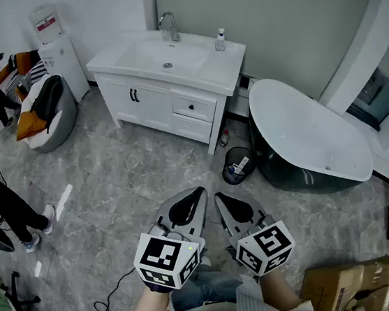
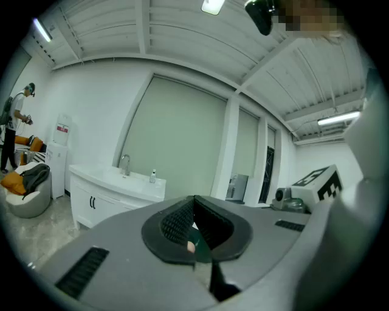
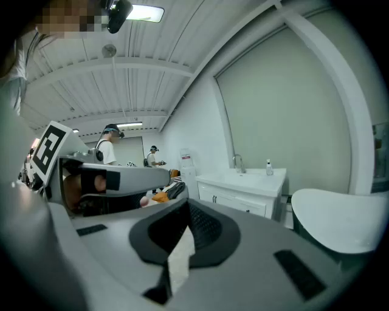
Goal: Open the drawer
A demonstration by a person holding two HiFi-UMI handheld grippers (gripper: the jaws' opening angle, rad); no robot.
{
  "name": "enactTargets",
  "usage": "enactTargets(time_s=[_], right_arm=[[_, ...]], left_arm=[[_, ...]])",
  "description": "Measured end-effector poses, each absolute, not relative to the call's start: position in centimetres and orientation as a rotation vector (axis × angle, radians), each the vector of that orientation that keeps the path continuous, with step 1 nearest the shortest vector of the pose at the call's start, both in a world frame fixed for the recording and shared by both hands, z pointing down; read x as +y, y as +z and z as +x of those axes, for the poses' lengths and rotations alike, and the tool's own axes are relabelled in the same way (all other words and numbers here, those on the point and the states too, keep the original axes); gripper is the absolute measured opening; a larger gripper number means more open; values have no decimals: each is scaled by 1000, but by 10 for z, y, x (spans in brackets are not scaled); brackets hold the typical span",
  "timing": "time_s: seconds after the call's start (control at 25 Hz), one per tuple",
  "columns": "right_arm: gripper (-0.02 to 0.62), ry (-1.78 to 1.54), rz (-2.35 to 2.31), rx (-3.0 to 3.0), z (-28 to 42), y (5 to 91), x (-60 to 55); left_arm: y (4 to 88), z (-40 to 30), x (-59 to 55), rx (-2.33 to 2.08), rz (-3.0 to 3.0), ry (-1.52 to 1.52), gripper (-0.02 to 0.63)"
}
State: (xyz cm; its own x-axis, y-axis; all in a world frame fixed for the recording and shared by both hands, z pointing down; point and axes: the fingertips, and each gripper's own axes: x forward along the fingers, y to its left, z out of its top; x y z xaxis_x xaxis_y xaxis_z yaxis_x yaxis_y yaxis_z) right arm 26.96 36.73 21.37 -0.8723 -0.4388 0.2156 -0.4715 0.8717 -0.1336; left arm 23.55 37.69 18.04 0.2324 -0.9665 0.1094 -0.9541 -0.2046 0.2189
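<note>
Left gripper (image 1: 199,191), right gripper (image 1: 218,197) jaws pressed together; drawer (image 1: 194,107) distant (small, details indistinct)

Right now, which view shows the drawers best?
The head view: both drawers show from the front, closed. The right gripper view shows them small and far. The left gripper view shows only the cabinet doors.

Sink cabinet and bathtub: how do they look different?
The white boxy sink cabinet has straight edges; the oval bathtub is rounded. The cabinet is white all over; the bathtub is dark outside and white on top. Both stand on the grey floor.
</note>
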Motion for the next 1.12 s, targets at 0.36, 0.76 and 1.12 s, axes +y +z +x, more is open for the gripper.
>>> enactTargets(time_s=[0.36, 0.76, 1.12], right_arm=[[8, 277, 693, -2877, 280, 213, 365], [8, 303, 681, -2872, 299, 222, 358], [8, 330, 651, -2865, 281, 234, 336]], left_arm=[[182, 239, 376, -1844, 2232, -84, 15], [189, 242, 375, -1895, 2180, -92, 15], [200, 218, 354, -1923, 2145, -104, 15]])
